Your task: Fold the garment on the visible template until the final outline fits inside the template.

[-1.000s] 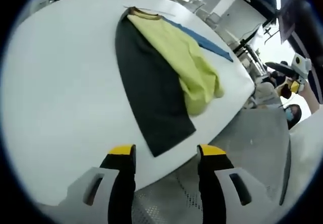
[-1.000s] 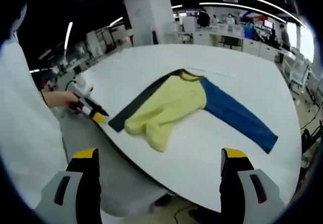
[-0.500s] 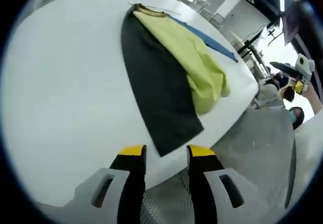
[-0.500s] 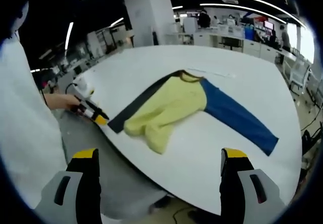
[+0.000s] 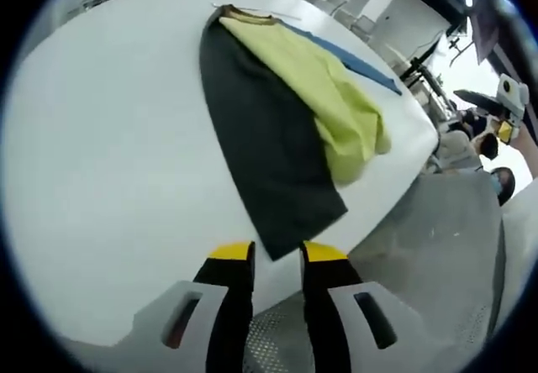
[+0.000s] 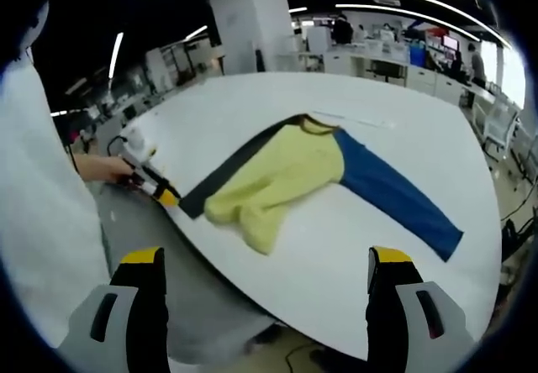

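Note:
A long-sleeved garment lies on the white table (image 5: pixel 101 154). It has a yellow-green body (image 6: pixel 282 175), a dark sleeve (image 5: pixel 269 154) and a blue sleeve (image 6: pixel 395 197). The body is bunched at its lower end. My left gripper (image 5: pixel 277 251) is at the table's near edge, its jaws narrowed to a small gap right at the dark sleeve's cuff. In the right gripper view it shows as a yellow tip (image 6: pixel 166 195) touching that cuff, held by a hand. My right gripper (image 6: pixel 265 264) hangs wide open off the table's edge, well short of the garment, with nothing in it.
A person in white (image 6: pixel 42 222) stands at the left of the right gripper view. Grey floor (image 5: pixel 437 247) lies beyond the table's edge. A thin line (image 6: pixel 357 121) runs on the table by the collar. Desks and a white pillar (image 6: pixel 244 20) stand far behind.
My left gripper's jaws have narrowed steadily and moved up to the dark cuff. The right gripper and the garment have stayed put.

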`<control>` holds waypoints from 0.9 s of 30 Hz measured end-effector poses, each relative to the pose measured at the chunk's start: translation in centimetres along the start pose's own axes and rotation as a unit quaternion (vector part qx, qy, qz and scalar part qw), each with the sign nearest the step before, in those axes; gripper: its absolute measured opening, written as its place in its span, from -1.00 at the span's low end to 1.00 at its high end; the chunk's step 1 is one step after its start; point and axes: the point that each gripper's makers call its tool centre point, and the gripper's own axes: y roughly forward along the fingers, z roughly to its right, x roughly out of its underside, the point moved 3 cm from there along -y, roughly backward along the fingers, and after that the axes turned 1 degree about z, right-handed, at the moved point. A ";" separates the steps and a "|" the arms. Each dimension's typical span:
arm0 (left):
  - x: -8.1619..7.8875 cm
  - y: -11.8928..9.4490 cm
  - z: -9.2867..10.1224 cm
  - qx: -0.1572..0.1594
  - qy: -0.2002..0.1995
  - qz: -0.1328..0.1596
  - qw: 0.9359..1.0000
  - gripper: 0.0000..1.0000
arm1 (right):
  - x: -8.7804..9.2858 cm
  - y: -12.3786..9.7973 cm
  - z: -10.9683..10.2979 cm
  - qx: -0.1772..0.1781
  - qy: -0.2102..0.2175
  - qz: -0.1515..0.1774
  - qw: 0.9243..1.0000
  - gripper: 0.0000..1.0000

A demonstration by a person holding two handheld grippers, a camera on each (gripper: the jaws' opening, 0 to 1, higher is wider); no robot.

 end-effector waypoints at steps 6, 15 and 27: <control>0.0 0.0 0.0 -0.005 -0.001 -0.001 1.000 -0.67 | 0.1 0.2 0.1 0.000 -0.004 -0.005 1.000 0.99; 0.0 0.1 0.2 -0.010 0.000 -0.005 1.000 -0.68 | 0.1 0.2 0.3 -0.001 -0.006 -0.008 1.000 0.99; 0.0 0.5 -0.6 -0.023 -0.018 -0.010 1.000 -0.93 | 0.2 0.2 0.5 -0.001 -0.007 -0.012 1.000 0.99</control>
